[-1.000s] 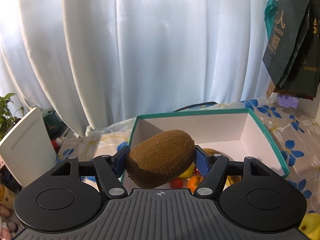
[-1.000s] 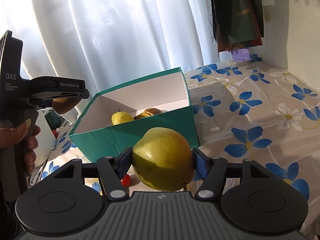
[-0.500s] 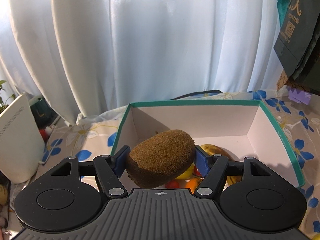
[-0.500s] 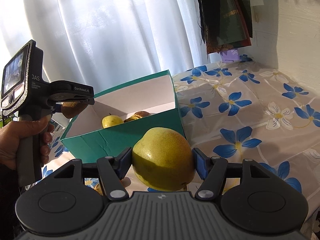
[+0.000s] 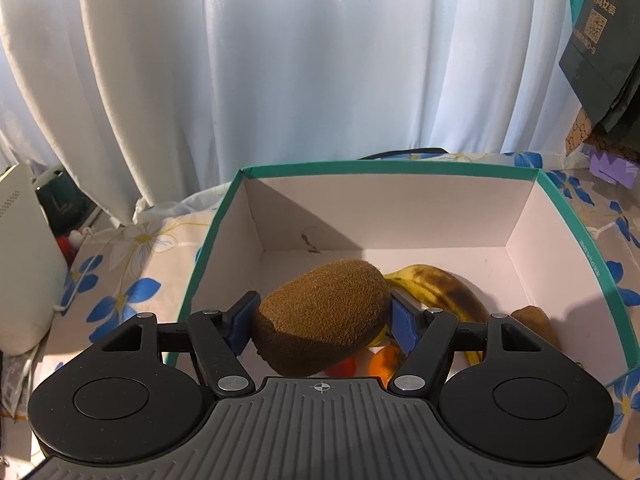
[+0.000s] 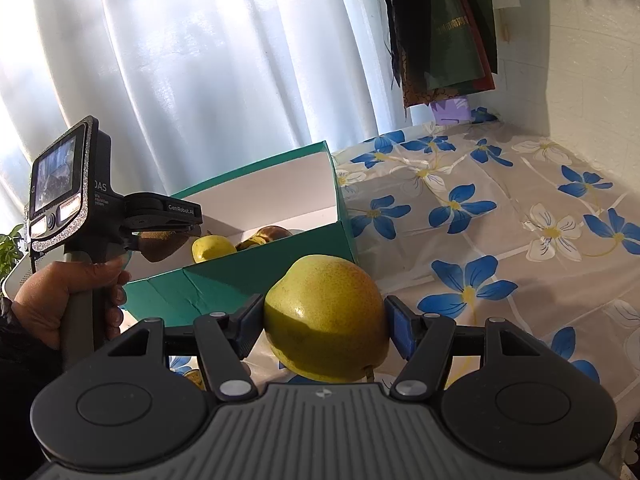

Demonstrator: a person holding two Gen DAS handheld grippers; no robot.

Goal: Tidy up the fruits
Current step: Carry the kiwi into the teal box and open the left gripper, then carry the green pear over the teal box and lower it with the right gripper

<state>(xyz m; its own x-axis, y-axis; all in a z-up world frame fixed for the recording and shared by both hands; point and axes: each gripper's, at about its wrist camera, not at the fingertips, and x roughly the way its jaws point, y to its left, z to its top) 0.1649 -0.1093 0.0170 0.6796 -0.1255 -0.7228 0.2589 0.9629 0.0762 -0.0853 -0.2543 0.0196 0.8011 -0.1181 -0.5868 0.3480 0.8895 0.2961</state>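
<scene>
Partly done: banana [image 5: 436, 288] and small fruits lay in the teal box [image 5: 568, 216], while the left gripper [image 5: 322, 320] jaws clamped a kiwi [image 5: 320, 316] over it and the right gripper [image 6: 324, 326] jaws clamped a pear [image 6: 324, 316] short of its near wall.

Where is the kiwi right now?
In the left wrist view, the kiwi sits clamped in the left gripper, over the teal box's near-left corner, beside the banana.

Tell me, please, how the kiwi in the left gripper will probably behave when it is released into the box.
The kiwi is egg-shaped, so it will probably roll a little on the box floor. Its fuzzy skin likely grips the left gripper pads well. It may bump the banana just behind it.
</scene>
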